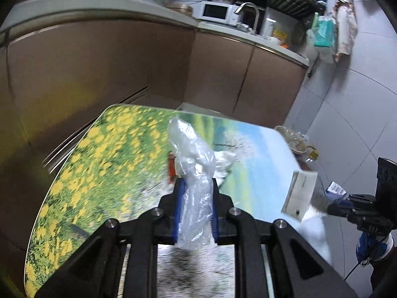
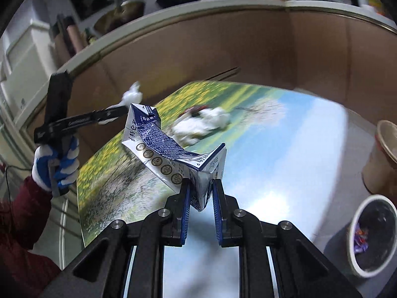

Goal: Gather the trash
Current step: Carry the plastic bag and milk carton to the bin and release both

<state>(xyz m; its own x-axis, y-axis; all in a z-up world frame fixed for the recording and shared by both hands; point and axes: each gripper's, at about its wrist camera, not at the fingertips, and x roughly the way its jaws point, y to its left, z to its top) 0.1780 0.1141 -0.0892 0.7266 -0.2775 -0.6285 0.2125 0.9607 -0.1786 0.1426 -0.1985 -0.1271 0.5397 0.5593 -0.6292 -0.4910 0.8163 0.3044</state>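
**Trainee:** How did my pickup look at that point?

**Coach:** You had both loads secure. Your left hand-held gripper was clenched on the crumpled clear plastic bag, which stood up out of the jaws above the bench. Your right hand-held gripper was grasping the flattened blue-and-white carton by one bottom corner, with the rest of it sticking out up and to the left, clear of the bench top.

**Trainee:** Was that corner grip good enough?

**Coach:** I judged it marginal. You held a long, stiff piece by its tip, so a quick swing could have levered it loose. You needed to carry it smoothly and keep the jaws pinched until it hung over the bin.

**Trainee:** Which bin?

**Coach:** The white-rimmed trash bin sat low on your right, off the bench edge, with something purple already in it. A tan paper cup stood just above it in the right wrist view, so you had to steer the carton past that without clipping it.

**Trainee:** And the bag?

**Coach:** It was light and clingy. You had to open the jaws wide over the bin and let it fall. Also, white crumpled paper with something red beside it lay on the bench, so you were not finished.
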